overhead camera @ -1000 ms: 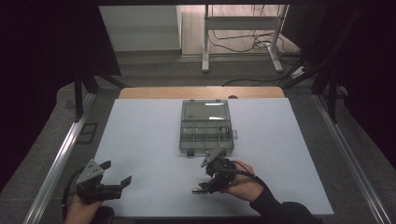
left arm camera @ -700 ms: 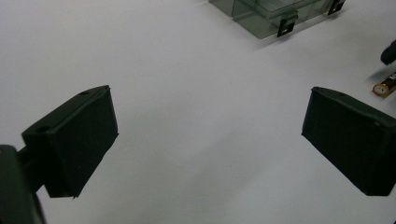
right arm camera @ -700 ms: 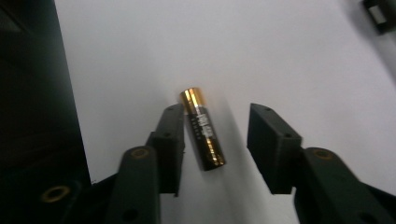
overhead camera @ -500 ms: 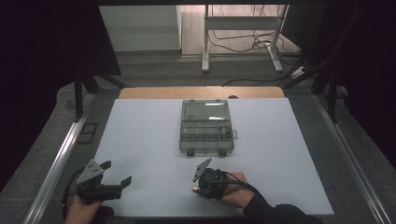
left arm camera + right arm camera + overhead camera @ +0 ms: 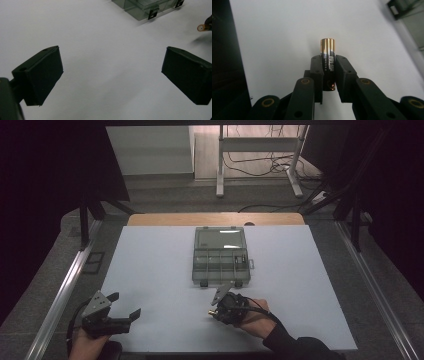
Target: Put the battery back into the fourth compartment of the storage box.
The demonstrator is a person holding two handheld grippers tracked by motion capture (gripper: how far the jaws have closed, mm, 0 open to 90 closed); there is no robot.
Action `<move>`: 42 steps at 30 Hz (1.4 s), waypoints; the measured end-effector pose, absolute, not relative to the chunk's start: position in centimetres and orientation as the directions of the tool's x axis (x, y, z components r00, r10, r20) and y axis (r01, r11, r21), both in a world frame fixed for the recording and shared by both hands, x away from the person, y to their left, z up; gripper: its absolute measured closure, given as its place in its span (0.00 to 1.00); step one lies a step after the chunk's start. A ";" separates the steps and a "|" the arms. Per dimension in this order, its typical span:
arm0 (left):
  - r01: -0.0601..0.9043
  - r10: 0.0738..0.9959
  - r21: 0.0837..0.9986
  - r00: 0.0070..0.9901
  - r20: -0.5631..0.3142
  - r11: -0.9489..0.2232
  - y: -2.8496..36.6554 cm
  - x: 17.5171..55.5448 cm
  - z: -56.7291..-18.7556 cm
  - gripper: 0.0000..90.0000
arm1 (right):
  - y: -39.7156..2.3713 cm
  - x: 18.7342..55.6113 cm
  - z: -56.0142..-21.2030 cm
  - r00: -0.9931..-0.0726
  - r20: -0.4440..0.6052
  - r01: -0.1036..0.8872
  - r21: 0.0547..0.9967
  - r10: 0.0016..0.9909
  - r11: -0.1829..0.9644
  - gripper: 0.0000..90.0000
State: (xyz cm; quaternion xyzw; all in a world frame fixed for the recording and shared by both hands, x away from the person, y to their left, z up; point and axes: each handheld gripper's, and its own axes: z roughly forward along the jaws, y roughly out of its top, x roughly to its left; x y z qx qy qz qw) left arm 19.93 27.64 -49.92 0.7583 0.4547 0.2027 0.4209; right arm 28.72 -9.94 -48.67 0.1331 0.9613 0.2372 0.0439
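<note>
A black-and-copper battery (image 5: 328, 60) stands pinched between the two black jaws of the right gripper (image 5: 328, 65), its copper end poking out beyond the pads over the white table (image 5: 150, 270). The jaws have just been closing, and the battery sits between them, clamped. In the high view the right gripper (image 5: 220, 309) hangs near the table's near edge, just in front of the clear compartment box (image 5: 220, 256), which lies ahead of it and slightly to its right. The battery itself is too small to make out there.

The left gripper (image 5: 127, 306) is held by the left hand (image 5: 87, 345) at the near left corner, its jaws spread wide with nothing between them. Bare white surface runs ahead of it and on both sides; the table's left edge and a metal rail (image 5: 60, 300) lie close on its outer side. In its own view the box (image 5: 147, 7) is cut off at the top edge, only one corner with two dark latches showing.

The box's contents cannot be told through the lid. The battery's rear end is hidden behind the right gripper's pads and linkage.
</note>
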 end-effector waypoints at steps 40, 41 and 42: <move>0.524 0.866 0.819 0.496 -0.070 -0.234 27.7 19.7 -50.0 0.04 | -13.6 35.0 -44.9 -0.860 -0.037 0.394 0.585 0.509 0.709 0.85; 0.524 0.866 0.819 0.496 -0.070 -0.234 27.7 19.7 -50.0 0.04 | -13.7 35.3 -44.9 -0.857 -0.038 0.396 0.589 0.514 0.705 0.85; 0.524 0.866 0.818 0.495 -0.069 -0.235 27.7 19.7 -50.0 0.04 | -13.7 35.3 -44.9 -0.857 -0.038 0.396 0.589 0.514 0.705 0.85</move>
